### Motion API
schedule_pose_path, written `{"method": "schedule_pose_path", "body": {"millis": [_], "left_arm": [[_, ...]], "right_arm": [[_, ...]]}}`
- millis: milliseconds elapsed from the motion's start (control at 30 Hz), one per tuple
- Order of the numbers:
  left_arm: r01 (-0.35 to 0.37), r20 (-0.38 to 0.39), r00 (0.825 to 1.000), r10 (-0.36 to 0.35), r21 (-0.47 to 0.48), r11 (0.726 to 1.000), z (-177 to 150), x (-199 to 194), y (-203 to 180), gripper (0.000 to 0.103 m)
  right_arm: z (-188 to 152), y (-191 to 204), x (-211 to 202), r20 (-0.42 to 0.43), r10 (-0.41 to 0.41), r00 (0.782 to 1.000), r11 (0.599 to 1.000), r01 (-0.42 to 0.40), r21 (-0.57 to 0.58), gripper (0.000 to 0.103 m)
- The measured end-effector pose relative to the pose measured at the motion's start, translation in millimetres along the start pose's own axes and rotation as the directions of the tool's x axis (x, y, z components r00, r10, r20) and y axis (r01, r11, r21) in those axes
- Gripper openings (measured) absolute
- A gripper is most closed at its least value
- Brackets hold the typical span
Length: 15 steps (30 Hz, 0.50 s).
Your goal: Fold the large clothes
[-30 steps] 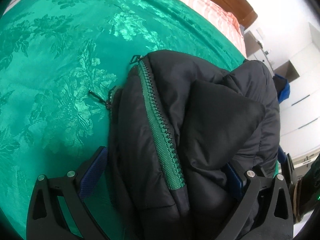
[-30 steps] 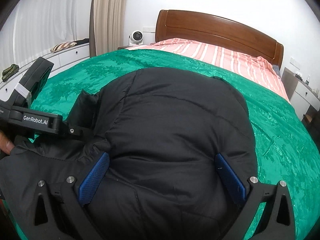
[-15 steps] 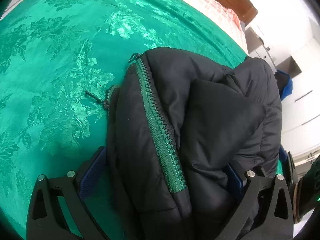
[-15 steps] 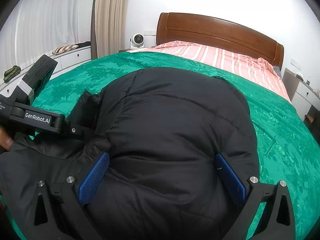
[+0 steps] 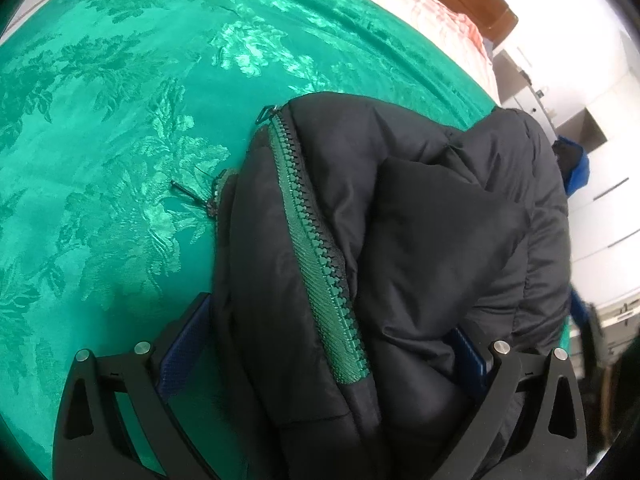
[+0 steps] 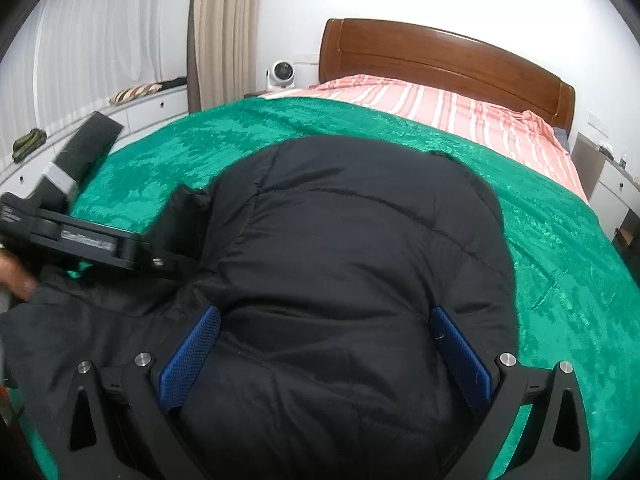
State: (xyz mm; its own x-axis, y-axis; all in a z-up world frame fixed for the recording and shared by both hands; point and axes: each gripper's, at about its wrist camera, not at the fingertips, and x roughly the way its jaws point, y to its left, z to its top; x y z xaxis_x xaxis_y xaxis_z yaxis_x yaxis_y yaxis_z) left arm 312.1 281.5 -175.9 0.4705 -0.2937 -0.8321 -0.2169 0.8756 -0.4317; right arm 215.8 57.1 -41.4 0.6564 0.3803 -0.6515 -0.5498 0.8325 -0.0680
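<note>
A black puffer jacket (image 6: 352,248) lies bunched on the green bedspread (image 6: 560,264). In the left wrist view the jacket (image 5: 420,240) shows its green zipper (image 5: 316,248) running toward me. My left gripper (image 5: 324,344) is open, its jaws wide on either side of the jacket's near edge. My right gripper (image 6: 324,344) is open too, its blue pads (image 6: 190,356) straddling the jacket's padded back. The left gripper's body (image 6: 88,240) shows at the left of the right wrist view, against the jacket's side.
The bed has a wooden headboard (image 6: 448,60) and a striped pink sheet (image 6: 448,108) at the far end. A small white fan (image 6: 282,74) stands by the curtain. White drawers (image 6: 132,112) line the left wall; a nightstand (image 6: 612,184) is at right.
The right wrist view has lifted and tilted slightly, and the left gripper's body has shifted in it. The jacket and left view are nearly unchanged.
</note>
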Motion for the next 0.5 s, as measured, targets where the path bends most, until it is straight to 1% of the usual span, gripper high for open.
{"method": "schedule_pose_path", "body": {"millis": [33,100,167,200,267,333,433,500], "left_arm": [[0.0,0.0,1.0,0.0,-0.001,1.0,0,0,1,0.103],[0.011,-0.003,1.0,-0.011,-0.009,1.0,1,0,3,0.103],[0.018,-0.006,1.0,-0.018,-0.015,1.0,1,0,4,0.103],[0.023,-0.009,1.0,-0.023,-0.018,1.0,2,0,5,0.103],[0.031,-0.015,0.999,-0.031,-0.023,0.999,2,0,8,0.103],[0.033,-0.018,0.999,-0.033,-0.019,0.999,3,-1,9,0.103],[0.04,-0.014,0.999,-0.04,-0.016,0.999,1,0,10,0.103],[0.04,-0.01,0.999,-0.041,-0.02,0.999,0,1,12,0.103]], "right_arm": [[3,3,-11,0.023,0.018,1.0,1.0,-0.018,0.015,0.103],[8,16,-36,0.086,0.08,0.993,0.996,-0.083,0.027,0.103],[10,35,-50,0.123,0.114,0.986,0.993,-0.114,-0.007,0.103],[7,47,-52,0.127,0.133,0.983,0.991,-0.128,-0.044,0.103],[-3,64,-43,0.096,0.129,0.987,0.987,-0.119,-0.107,0.103],[-20,71,-28,0.051,0.112,0.992,0.986,-0.105,-0.129,0.102],[-41,70,-23,0.089,0.103,0.991,0.984,-0.088,-0.155,0.103],[-46,72,-15,0.082,0.096,0.992,0.98,-0.08,-0.182,0.103]]}}
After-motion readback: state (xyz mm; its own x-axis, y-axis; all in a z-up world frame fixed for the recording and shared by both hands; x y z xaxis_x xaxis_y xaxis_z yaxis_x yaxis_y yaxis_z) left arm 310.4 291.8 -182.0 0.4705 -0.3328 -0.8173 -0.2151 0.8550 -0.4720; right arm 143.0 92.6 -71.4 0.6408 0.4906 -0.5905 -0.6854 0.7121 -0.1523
